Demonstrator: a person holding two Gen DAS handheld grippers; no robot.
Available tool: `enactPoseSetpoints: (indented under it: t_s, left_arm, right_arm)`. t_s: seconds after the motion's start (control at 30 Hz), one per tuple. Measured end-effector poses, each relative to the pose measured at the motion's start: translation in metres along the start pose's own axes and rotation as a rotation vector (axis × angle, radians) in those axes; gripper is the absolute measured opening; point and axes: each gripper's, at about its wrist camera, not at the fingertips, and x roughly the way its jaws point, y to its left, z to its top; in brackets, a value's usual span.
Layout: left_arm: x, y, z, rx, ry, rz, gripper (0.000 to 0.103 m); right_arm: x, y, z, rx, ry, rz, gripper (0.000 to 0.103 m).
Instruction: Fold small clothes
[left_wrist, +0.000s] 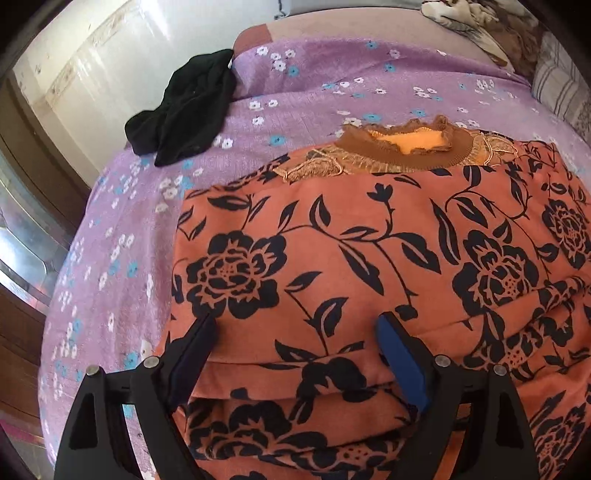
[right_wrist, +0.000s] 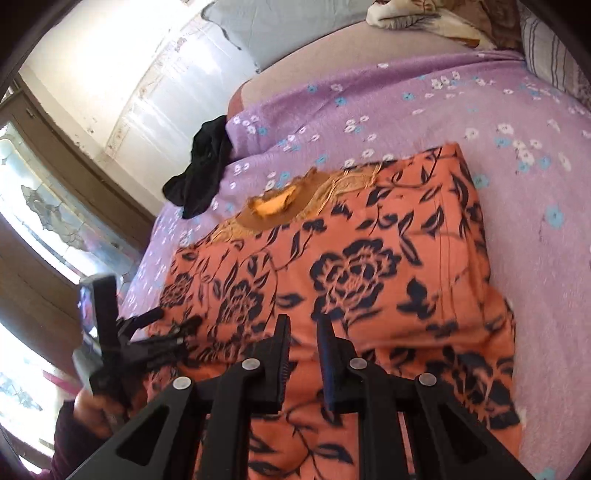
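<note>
Left tool spread wide over the folded orange floral garment, right tool nearly closed, neither gripping cloth.

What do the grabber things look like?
Each gripper is black plastic with two long fingers, round silver bolts and triangle-shaped holes. The left gripper has a blue pad on one finger. The person's sleeve is dark purple.

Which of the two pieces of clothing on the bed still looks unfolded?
The black garment, lying crumpled at the purple bedspread's far left edge. The orange floral top lies flat with folded layers under both grippers.
</note>
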Motion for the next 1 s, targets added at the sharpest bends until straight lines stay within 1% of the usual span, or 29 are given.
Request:
enactPoseSetpoints:
  t_s: [0.07,0.1,0.13,0.17,0.2,0.23,0.3,0.37,0.47,0.57,0.7,0.77,0.9,1.0]
  left_arm:
    - [0.002,0.004,0.001,-0.017,0.010,-0.013,0.091]
    - [0.004,0.008,0.001,-0.030,0.018,-0.021,0.094]
    - [0.006,0.010,0.001,-0.040,0.024,-0.029,0.095]
    - [0.007,0.012,0.001,-0.047,0.027,-0.031,0.098]
    - [0.008,0.013,0.002,-0.052,0.032,-0.023,0.102]
    - [0.010,0.013,0.003,-0.060,0.034,-0.011,0.103]
    - [0.013,0.013,0.004,-0.082,0.040,-0.015,0.103]
    - [0.015,0.013,0.005,-0.099,0.037,-0.008,0.103]
    - [0.016,0.010,0.003,-0.106,0.009,0.018,0.103]
    - [0.015,0.007,0.000,-0.105,-0.023,0.042,0.103]
    - [0.015,0.009,-0.002,-0.123,-0.040,0.030,0.103]
    - [0.015,0.008,-0.004,-0.123,-0.052,0.040,0.103]
    - [0.009,0.002,-0.008,-0.118,-0.073,0.092,0.103]
    - [-0.007,0.002,-0.019,-0.158,-0.085,0.123,0.103]
  right_arm:
    - [0.022,-0.009,-0.001,0.025,0.064,-0.041,0.017]
    - [0.026,-0.013,-0.004,0.021,0.045,-0.017,0.016]
    - [0.023,-0.017,-0.008,-0.001,-0.016,0.027,0.016]
    - [0.021,-0.022,-0.013,-0.011,-0.049,0.064,0.016]
    - [0.021,-0.029,-0.014,0.024,-0.057,0.101,0.016]
    - [0.020,-0.034,-0.012,0.056,-0.057,0.126,0.016]
    - [0.023,-0.037,-0.010,0.061,-0.055,0.138,0.016]
    - [0.023,-0.033,-0.011,0.040,-0.063,0.110,0.016]
    - [0.026,-0.019,-0.014,-0.018,-0.070,0.036,0.015]
    - [0.027,-0.019,-0.015,-0.031,-0.074,0.020,0.015]
    - [0.028,-0.014,-0.018,-0.061,-0.088,-0.012,0.015]
    - [0.029,-0.010,-0.019,-0.082,-0.093,-0.036,0.015]
    - [0.028,-0.011,-0.020,-0.083,-0.100,-0.033,0.015]
    - [0.028,-0.013,-0.020,-0.071,-0.101,-0.019,0.015]
